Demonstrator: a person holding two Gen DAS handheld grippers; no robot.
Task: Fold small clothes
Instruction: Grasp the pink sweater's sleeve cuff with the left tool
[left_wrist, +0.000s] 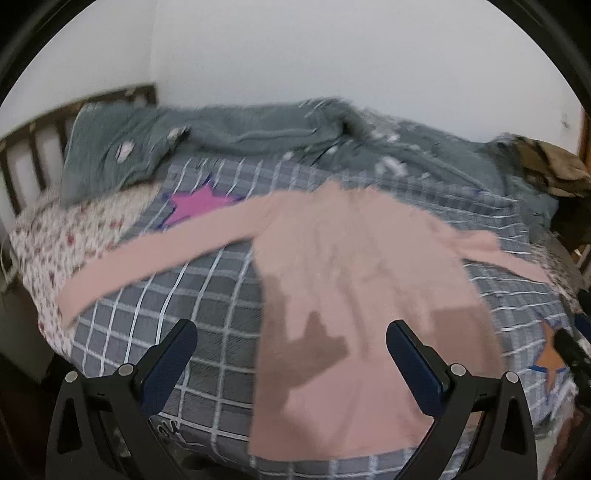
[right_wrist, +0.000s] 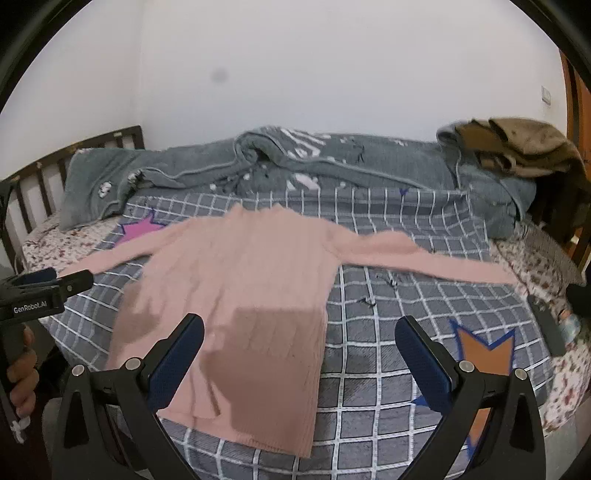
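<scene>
With both the left tongs (left_wrist: 291, 354) and right tongs (right_wrist: 299, 350) being held released and empty above it, the pink sweater (right_wrist: 236, 295), spread mid-frame on the checked bedspread (right_wrist: 388, 332), is probably being risked: its limp knit could be bunched, or the bedspread pinched along with it.

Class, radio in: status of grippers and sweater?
Left gripper and right gripper open, empty. Pink sweater flat on bed, sleeves spread. Nothing blocking.
</scene>
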